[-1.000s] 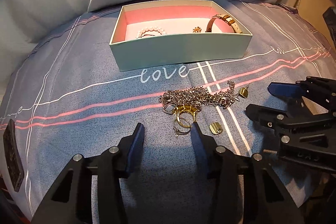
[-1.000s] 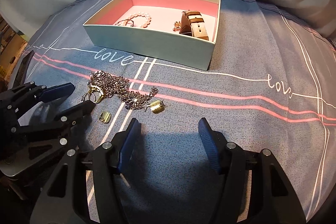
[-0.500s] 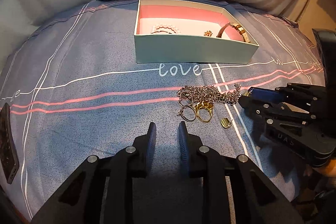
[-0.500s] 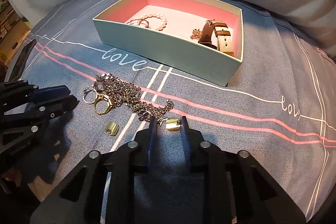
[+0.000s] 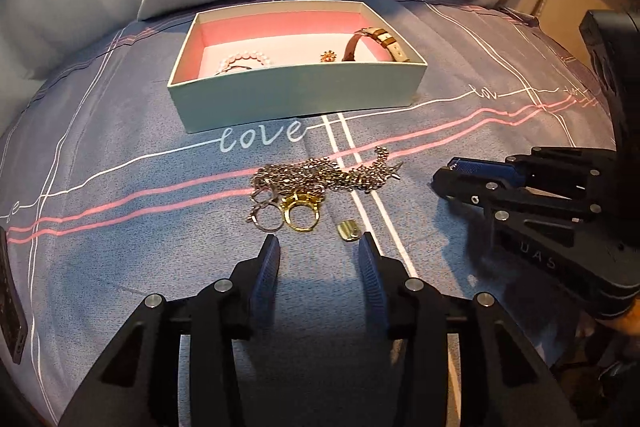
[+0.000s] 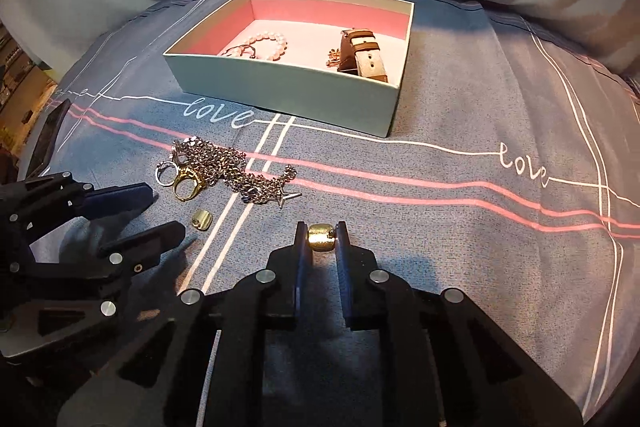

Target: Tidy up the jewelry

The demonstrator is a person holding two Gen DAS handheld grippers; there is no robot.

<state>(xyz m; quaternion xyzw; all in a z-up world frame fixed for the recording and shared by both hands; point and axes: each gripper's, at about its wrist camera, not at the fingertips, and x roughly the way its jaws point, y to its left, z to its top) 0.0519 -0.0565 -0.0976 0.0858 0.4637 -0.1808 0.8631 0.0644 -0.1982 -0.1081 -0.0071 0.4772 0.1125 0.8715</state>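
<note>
Count: one open box [image 6: 288, 95] holding one pearl bracelet [image 6: 269, 43], one watch [image 6: 362, 55] and one small gold ornament [image 5: 329, 56]; outside it one chain pile [image 6: 228, 169], two rings [image 5: 286, 215], two gold earrings [image 6: 321, 237].

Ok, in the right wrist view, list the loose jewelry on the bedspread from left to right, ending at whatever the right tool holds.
silver ring → gold ring → small gold earring → star charm → gold piece pinched in the right tool
</note>
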